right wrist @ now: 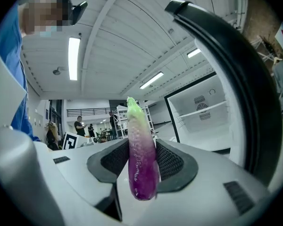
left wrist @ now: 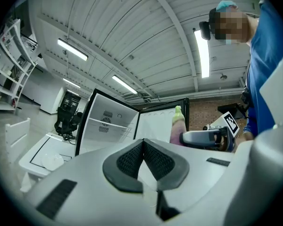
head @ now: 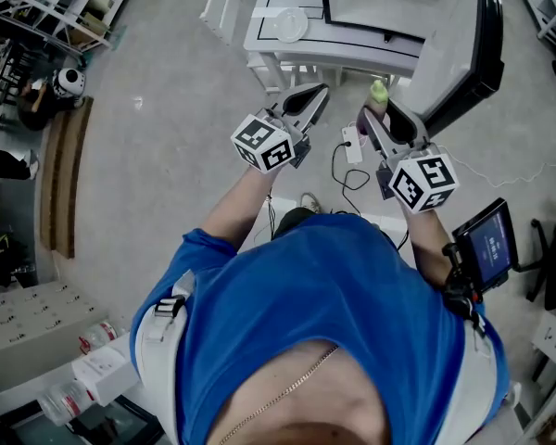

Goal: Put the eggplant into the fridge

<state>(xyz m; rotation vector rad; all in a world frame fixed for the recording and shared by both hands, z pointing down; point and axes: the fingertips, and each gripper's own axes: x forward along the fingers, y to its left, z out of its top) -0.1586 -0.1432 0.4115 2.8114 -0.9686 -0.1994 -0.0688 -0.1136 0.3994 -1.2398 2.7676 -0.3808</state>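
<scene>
The right gripper view shows the grip itself. The right hand-held gripper has its jaws clamped on the eggplant, with the dark pads against both sides of its purple lower half. The eggplant stands upright with its pale green end on top. Behind it, the fridge stands open, showing a white interior with one shelf across it. The black edge of the fridge door curves close past the camera. Away from the fridge on the other side, a few people stand by racks, far off; no other view shows them.

The left gripper view shows the left hand-held gripper with its jaws pressed together and nothing between them. Here the fridge cavity lies nearly straight ahead. The eggplant shows in front of the inner face of the fridge door, held in the other hand-held gripper. A white worktop stands on the side of the fridge away from the door.

Only the head view gives the layout. A person in a blue shirt faces the fridge with both hand-held grippers side by side, aimed at the opening. From above, just the green tip of the eggplant peeks out, short of the fridge's front edge. A white power strip with a dark cable lies on the floor in front of the fridge, below the hand-held grippers. A round white disc sits on the worktop.
</scene>
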